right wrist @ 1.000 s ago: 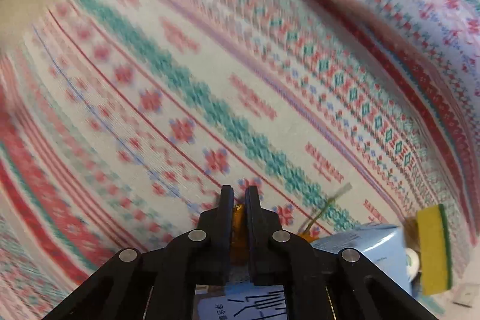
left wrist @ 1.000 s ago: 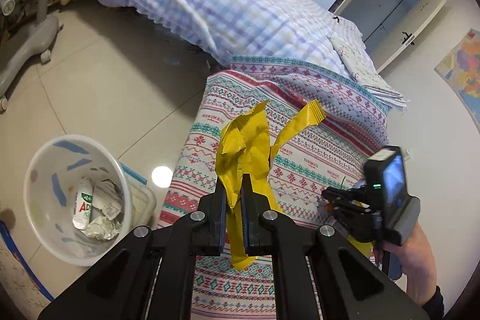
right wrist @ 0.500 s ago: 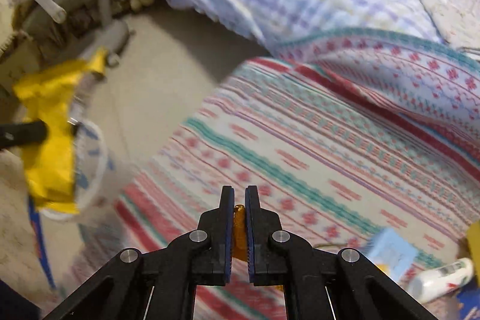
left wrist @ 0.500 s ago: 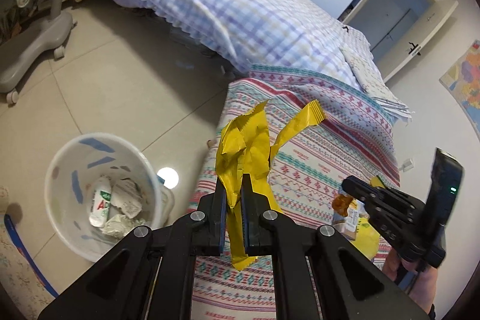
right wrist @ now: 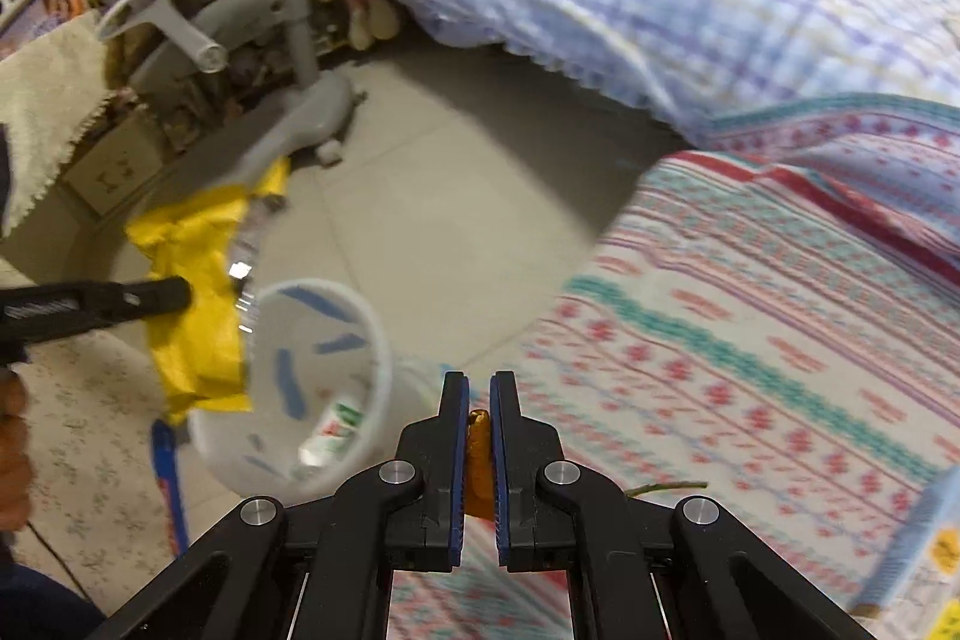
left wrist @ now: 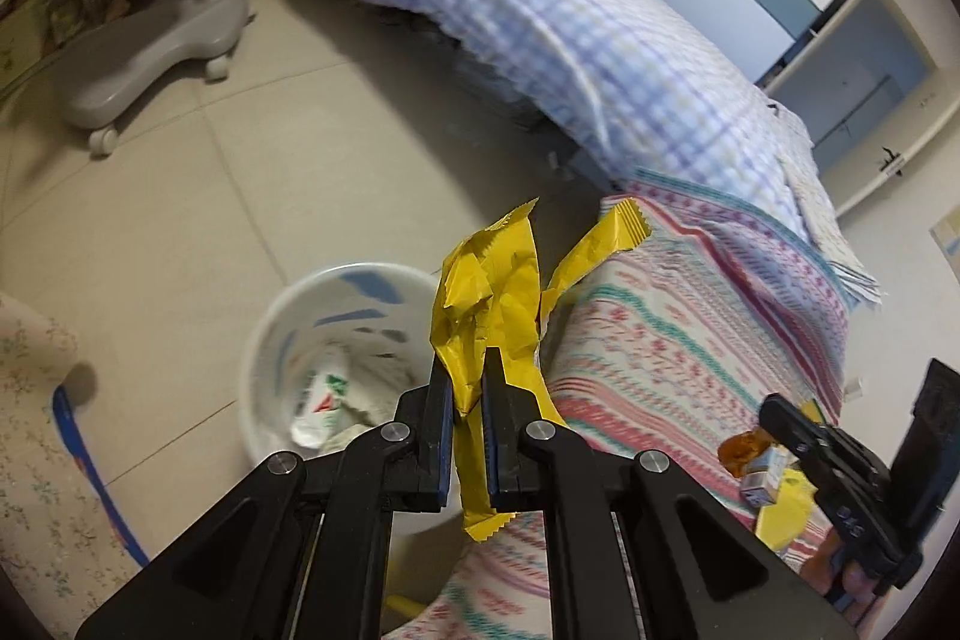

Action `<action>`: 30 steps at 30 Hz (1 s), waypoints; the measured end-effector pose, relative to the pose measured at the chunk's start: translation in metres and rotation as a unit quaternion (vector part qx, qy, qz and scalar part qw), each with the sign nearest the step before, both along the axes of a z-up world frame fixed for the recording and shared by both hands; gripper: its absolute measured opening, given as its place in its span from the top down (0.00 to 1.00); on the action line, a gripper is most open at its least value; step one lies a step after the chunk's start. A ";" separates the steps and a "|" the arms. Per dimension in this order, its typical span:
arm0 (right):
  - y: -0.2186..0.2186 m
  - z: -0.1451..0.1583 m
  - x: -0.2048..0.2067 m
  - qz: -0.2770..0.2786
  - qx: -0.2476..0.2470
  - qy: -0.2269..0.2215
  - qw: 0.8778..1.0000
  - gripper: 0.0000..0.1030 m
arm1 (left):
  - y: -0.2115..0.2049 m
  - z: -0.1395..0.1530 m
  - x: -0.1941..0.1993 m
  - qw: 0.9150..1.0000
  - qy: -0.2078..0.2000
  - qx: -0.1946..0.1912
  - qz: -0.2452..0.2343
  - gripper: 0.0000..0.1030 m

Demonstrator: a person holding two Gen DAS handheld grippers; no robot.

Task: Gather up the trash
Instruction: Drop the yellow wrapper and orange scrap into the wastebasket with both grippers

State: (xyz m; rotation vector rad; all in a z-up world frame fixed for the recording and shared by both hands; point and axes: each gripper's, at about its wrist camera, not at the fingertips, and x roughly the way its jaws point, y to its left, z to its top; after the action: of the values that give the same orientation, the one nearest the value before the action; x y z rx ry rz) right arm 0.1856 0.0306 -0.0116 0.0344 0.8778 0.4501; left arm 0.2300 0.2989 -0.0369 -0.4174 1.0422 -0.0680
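I am in the carry-to-bin step: my left gripper [left wrist: 467,388] is clamped on the yellow wrapper [left wrist: 489,304], held above the near rim of the white bin [left wrist: 270,340] on the floor, left of the patterned table; its long axis runs upright, torn ends pointing up and away. My right gripper [right wrist: 479,400] pinches a small orange scrap [right wrist: 478,460] near the bin's right side; next, I judge, each must be centred over the opening, then released.

Left tongs [left wrist: 467,388] closed, blue-lined fingers [left wrist: 441,400] pinching crumpled yellow wrapper [left wrist: 489,304]; wrapper sticks up past tips, tail hangs below; seen from right wrist view, left tongs [right wrist: 180,293] reach in level from left edge; hand [right wrist: 12,460] partly visible behind them; right tongs [right wrist: 479,400] closed on small orange scrap [right wrist: 478,460]; from left wrist view, right tongs [left wrist: 774,415] low at right, tips pointing left.
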 end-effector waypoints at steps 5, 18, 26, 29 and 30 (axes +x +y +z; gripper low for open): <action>0.044 -0.001 0.003 0.032 0.027 0.000 0.999 0.96 | 0.021 -0.018 0.003 1.000 0.024 -0.001 0.018 0.92; 0.128 -0.027 0.022 0.066 0.067 0.018 0.995 0.96 | 0.055 -0.047 0.007 0.994 0.079 -0.046 0.059 0.63; 0.141 -0.053 0.037 0.055 0.084 0.048 0.994 0.93 | 0.066 -0.045 0.005 0.992 0.073 -0.059 0.082 0.50; 0.139 -0.061 0.044 0.028 0.089 0.063 0.994 0.73 | 0.065 -0.045 0.006 0.992 0.073 -0.061 0.079 0.50; 0.137 -0.063 0.045 0.019 0.089 0.065 0.994 0.57 | 0.064 -0.044 0.006 0.993 0.072 -0.061 0.076 0.50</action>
State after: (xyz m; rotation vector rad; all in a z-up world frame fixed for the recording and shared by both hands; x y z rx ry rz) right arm 0.2302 0.1675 -0.0742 0.2130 0.9656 0.5649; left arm 0.2360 0.3634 -0.0814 -0.6186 1.1487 0.0360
